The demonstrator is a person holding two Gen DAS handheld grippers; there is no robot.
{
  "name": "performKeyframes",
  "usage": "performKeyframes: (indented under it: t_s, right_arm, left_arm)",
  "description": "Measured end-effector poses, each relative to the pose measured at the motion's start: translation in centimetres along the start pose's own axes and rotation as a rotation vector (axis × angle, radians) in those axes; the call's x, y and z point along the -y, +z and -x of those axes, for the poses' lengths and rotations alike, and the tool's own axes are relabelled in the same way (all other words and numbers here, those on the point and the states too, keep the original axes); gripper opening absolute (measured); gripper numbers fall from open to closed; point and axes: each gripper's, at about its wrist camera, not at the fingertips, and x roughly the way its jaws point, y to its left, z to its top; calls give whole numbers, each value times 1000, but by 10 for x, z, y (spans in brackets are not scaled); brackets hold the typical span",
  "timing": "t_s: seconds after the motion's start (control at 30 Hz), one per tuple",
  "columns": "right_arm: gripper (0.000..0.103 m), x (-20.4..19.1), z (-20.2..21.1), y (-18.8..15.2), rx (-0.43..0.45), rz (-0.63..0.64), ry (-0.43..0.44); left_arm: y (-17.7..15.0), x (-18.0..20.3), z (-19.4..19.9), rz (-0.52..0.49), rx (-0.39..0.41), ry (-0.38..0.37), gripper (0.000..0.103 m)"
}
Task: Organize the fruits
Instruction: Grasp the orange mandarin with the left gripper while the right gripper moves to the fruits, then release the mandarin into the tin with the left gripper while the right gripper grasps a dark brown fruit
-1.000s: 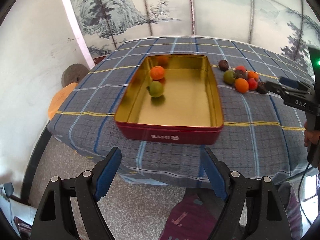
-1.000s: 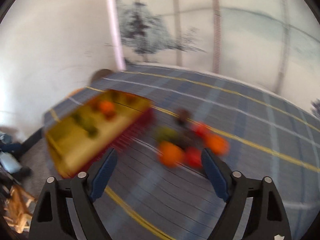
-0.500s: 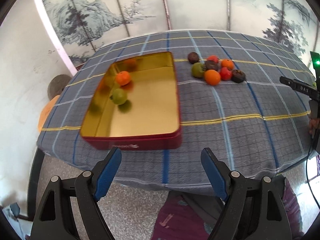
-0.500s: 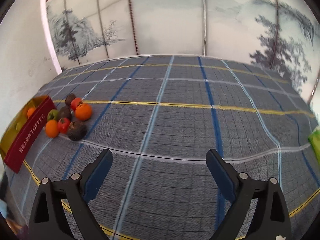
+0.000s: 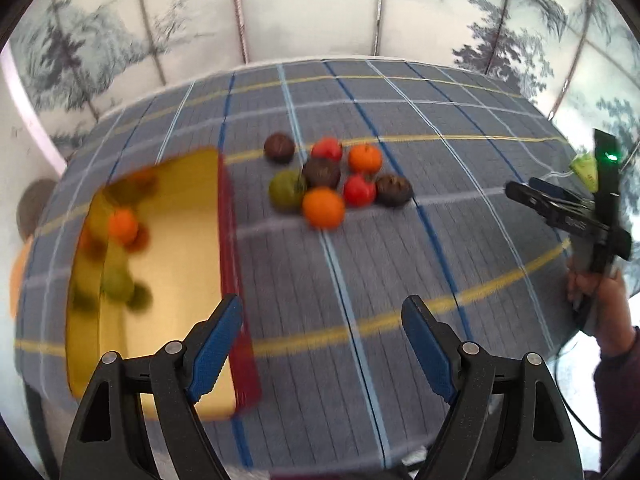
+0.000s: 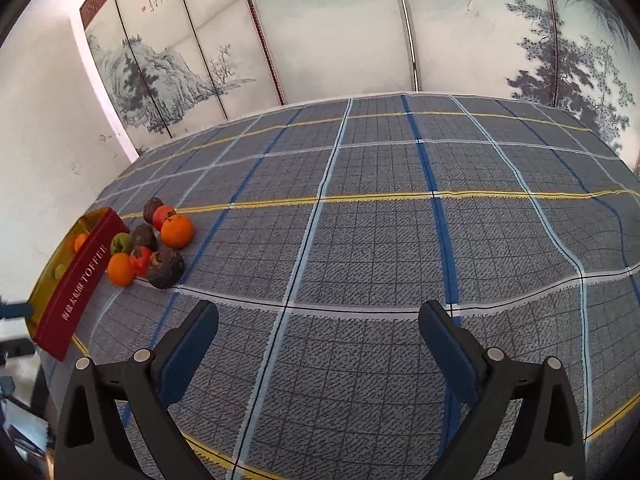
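Note:
A red tin with a gold inside (image 5: 168, 264) lies at the left and holds an orange fruit (image 5: 123, 225) and a green fruit (image 5: 117, 285). A cluster of several fruits lies on the cloth to its right: an orange one (image 5: 323, 208) at the front, a green one (image 5: 286, 189), red ones and dark brown ones. My left gripper (image 5: 322, 320) is open and empty above the cloth, short of the cluster. My right gripper (image 6: 318, 324) is open and empty, with the cluster (image 6: 152, 246) and the tin (image 6: 82, 276) far to its left. The right gripper also shows in the left wrist view (image 5: 560, 212), held by a hand.
The table carries a blue-grey checked cloth (image 6: 380, 240) with yellow and blue stripes. A painted folding screen (image 6: 320, 40) stands behind it. A white wall (image 6: 48, 112) is at the left. The table's edge runs along the right in the left wrist view (image 5: 576, 312).
My left gripper has swung right and moved in over the table, so the tin now sits at the left and the fruit cluster ahead. The right view has settled with little shift.

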Motion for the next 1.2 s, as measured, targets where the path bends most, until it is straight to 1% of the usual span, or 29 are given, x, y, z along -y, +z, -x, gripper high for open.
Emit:
performKeyframes:
  t_s: [0.07, 0.1, 0.17, 0.2, 0.23, 0.27, 0.33, 0.4, 0.5, 0.6, 0.7, 0.77, 0.83, 0.9, 1.03, 1.07, 1.13, 1.2]
  right_arm:
    - [100, 1, 0, 0, 2, -3, 3]
    - [100, 2, 1, 0, 3, -7, 9]
    - [100, 2, 1, 0, 6, -11, 18]
    - [100, 2, 2, 0, 10, -11, 21]
    - [100, 3, 3, 1, 13, -9, 26]
    - [100, 3, 3, 0, 17, -7, 34]
    - [101, 2, 4, 0, 20, -5, 43]
    - [101, 3, 4, 0, 18, -7, 51]
    - [101, 3, 3, 1, 13, -8, 67]
    - [101, 3, 1, 1, 5, -5, 75]
    - [101, 2, 1, 0, 3, -1, 82]
    - [101, 3, 1, 0, 5, -1, 87]
    - [101, 3, 1, 0, 5, -4, 89]
    - [101, 3, 0, 0, -1, -4, 86]
    - [101, 1, 2, 0, 4, 2, 79]
    - [101, -3, 3, 0, 13, 22, 90]
    - [100, -17, 2, 1, -6, 75, 145]
    - [95, -44, -4, 3, -37, 158, 216]
  left_arm:
    - [13, 5, -11, -25, -4, -6, 82]
    - [19, 4, -18, -21, -4, 2, 81]
    - [31, 0, -34, 20, -21, 19, 74]
    - [34, -3, -42, 46, -31, 13, 63]
    - [38, -7, -49, 76, -47, 12, 56]
    - [41, -12, -58, 108, -65, 18, 54]
    - [45, -16, -70, 149, -85, 21, 53]
    - [47, -18, -76, 172, -82, 15, 53]
    - [53, -16, -81, 174, -71, 14, 53]
    - [58, -14, -89, 174, -76, 20, 53]
    - [59, -14, -98, 183, -86, 2, 53]
    - [58, -14, -107, 182, -98, -17, 35]
    - [55, -14, -106, 189, -75, -25, 34]
    - [50, -12, -100, 202, -62, -12, 33]
    - [34, 0, -70, 193, -18, -10, 33]
    - [30, 2, -62, 187, -11, -18, 33]
    - [22, 6, -47, 194, -7, -54, 33]
    - [17, 9, -35, 194, -1, -71, 33]
